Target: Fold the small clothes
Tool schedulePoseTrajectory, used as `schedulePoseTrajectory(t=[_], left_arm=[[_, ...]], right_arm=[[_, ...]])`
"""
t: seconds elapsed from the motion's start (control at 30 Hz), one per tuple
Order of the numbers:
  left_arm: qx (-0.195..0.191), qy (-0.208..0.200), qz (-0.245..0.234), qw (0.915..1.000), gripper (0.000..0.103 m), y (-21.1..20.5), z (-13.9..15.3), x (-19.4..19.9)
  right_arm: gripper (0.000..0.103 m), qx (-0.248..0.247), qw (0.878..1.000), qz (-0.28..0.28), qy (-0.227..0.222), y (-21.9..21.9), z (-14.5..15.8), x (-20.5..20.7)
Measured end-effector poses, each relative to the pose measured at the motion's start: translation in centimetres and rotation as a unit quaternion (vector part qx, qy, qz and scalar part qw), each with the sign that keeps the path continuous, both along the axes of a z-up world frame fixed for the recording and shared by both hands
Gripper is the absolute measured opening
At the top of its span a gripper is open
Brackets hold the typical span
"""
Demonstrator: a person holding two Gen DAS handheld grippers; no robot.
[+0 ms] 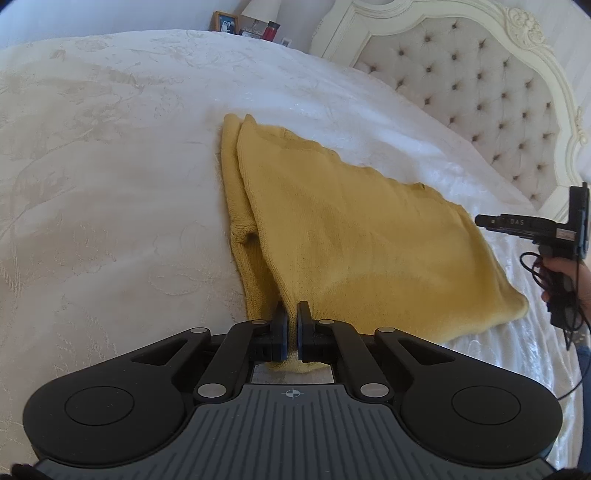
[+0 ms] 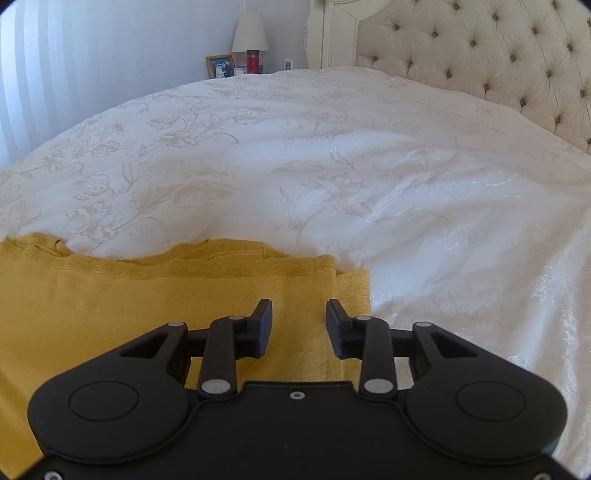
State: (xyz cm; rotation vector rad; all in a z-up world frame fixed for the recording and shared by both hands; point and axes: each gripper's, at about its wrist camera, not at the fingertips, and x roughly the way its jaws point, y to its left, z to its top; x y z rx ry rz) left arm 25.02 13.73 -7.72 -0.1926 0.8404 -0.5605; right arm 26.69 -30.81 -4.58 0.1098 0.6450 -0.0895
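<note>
A wide bed covered by a white bedspread (image 2: 332,155) with a pale woven flower pattern stretches ahead of each gripper. Ahead and to the right rises a cream button-tufted headboard (image 2: 498,48) in a carved off-white frame (image 1: 532,33). Far ahead, past the bed's far edge, stand a wooden-framed photograph (image 2: 220,66), a red cylindrical container with a dark lid (image 2: 253,61) and a white cone-shaped lampshade (image 2: 249,31), before a pale wall

Soft daylight, probably from your left past the curtains (image 2: 55,74), washes out the bedspread (image 2: 369,177) in pale glare; shadows stay faint, both fisheye views bend and darken at the corners.
</note>
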Motion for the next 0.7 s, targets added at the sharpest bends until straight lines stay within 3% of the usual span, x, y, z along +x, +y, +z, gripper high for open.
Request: schedulePoseTrajectory(t=[0.17,0.27,0.33,0.53,0.6,0.7], left_arm=[[-0.001,0.001,0.001,1.0000,0.006,0.0,-0.1,0.0],[0.003,0.000,-0.002,1.0000,0.009,0.0,0.0,-0.1],[-0.002,0.003,-0.002,1.0000,0.016,0.1,-0.1,-0.4],[0.002,0.000,0.028,0.9996,0.035,-0.2,0.8,-2.7],[0.018,-0.012,0.038,0.9990,0.044,-0.6,2.0,-4.1],[0.035,-0.037,0.033,0.9982,0.049,-1.9,4.1,-5.2]], right_arm=[[0.055,0.011,0.999,0.050,0.013,3.1,-0.2,-4.0],[0.055,-0.023,0.996,0.073,0.048,5.1,-2.2,-6.2],[0.055,-0.039,0.994,0.078,0.059,5.7,-3.4,-7.7],[0.058,-0.013,0.996,0.076,0.040,5.1,-3.6,-11.3],[0.060,0.006,0.997,0.075,0.024,4.3,-3.1,-12.2],[0.068,0.050,0.997,0.060,-0.001,2.8,-2.8,-13.6]])
